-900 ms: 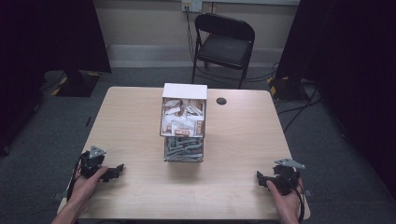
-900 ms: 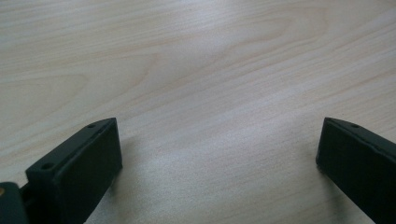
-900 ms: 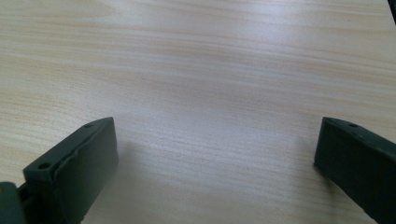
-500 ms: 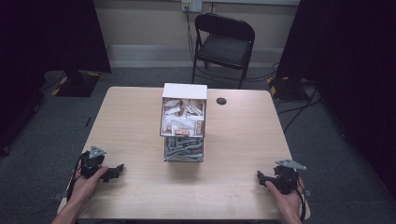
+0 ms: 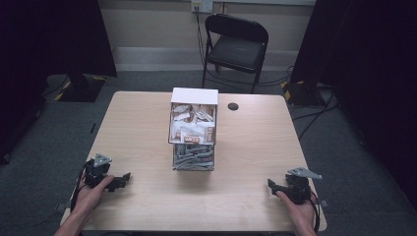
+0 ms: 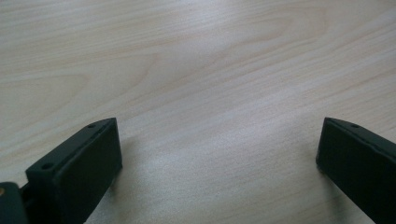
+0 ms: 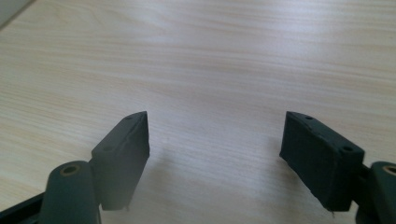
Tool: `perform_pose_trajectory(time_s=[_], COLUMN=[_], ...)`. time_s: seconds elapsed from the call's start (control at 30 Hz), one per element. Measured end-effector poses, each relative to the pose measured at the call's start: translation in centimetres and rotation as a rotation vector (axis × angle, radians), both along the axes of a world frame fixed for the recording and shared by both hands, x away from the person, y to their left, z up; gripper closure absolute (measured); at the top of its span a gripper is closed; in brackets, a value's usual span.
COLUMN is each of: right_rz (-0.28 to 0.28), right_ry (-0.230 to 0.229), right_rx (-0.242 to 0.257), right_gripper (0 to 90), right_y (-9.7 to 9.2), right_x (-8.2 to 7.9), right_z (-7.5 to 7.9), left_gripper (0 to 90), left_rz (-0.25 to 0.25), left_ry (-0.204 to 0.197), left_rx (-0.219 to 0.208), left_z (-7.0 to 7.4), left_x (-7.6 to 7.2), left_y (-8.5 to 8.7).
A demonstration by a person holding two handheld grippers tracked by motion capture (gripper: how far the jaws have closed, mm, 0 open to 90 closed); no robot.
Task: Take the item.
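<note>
Both claws, left claw and right claw, gape empty on the table; box contents are indistinct.

Light falls from overhead onto my table, leaving it evenly bright while the room at nine and three o'clock sinks into near black. The high view is soft and a little grainy. In both claw views the wood shows a pale sheen, soft shadows lie beside my jaws, and the nearest parts blur.
</note>
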State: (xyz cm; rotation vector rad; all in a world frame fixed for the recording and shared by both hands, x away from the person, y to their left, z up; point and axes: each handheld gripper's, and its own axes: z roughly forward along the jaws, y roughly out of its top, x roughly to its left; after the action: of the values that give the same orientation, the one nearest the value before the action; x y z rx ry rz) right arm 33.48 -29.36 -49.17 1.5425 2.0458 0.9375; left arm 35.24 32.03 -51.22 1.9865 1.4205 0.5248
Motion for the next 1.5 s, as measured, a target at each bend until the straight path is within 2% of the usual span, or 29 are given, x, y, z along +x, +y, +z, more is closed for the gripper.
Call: perform_pose_trajectory(time_s=[0.13,0.4,0.47,0.53,0.63,0.77,0.93,1.07,1.2,1.3,1.43,1.5], right_rz=[0.032,0.085,0.092,0.087,0.092,0.127,0.180,0.211,0.234,0.236,0.279,0.292], right_ry=[-0.026,-0.051,-0.046,-0.043,-0.033,-0.039,-0.085,-0.104,-0.090,-0.092,-0.068,-0.082], right_rx=[0.034,0.058,0.073,0.067,0.091,0.100,0.126,0.153,0.157,0.186,0.188,0.206], right_gripper=[30.1,34.5,35.0,35.5,38.8,41.6,45.2,46.6,48.2,48.6,48.7,51.3], right_y=[0.1,0.6,0.8,0.9,1.2,1.6,2.2,3.0,3.7,4.3,5.8,6.5], right_x=[-0.2,-0.4,-0.5,-0.5,-0.6,-0.6,-0.9,-0.8,-0.9,-0.5,0.0,0.1], right_z=[0.5,1.0,1.2,1.3,1.6,2.0,2.9,3.4,3.7,4.0,4.6,5.1], left_gripper=[0.0,0.0,0.0,0.0,0.0,0.0,0.0,0.0,0.0,0.0,0.0,0.0], left_rz=[-0.001,-0.001,0.004,0.000,-0.001,0.002,0.001,-0.001,0.000,0.000,-0.001,-0.002], left_ry=[0.001,0.001,-0.001,0.000,0.001,-0.001,0.000,0.001,0.000,-0.001,0.000,0.000], left_rx=[0.000,0.000,-0.002,0.000,0.000,-0.002,-0.002,0.000,0.004,0.007,0.005,0.006], left_z=[0.0,0.0,0.0,0.0,0.0,0.0,0.0,0.0,0.0,0.0,0.0,0.0], left_x=[0.0,0.0,0.0,0.0,0.0,0.0,0.0,0.0,0.0,0.0,0.1,0.1], left_y=[0.0,0.0,0.0,0.0,0.0,0.0,0.0,0.0,0.0,0.0,0.0,0.0])
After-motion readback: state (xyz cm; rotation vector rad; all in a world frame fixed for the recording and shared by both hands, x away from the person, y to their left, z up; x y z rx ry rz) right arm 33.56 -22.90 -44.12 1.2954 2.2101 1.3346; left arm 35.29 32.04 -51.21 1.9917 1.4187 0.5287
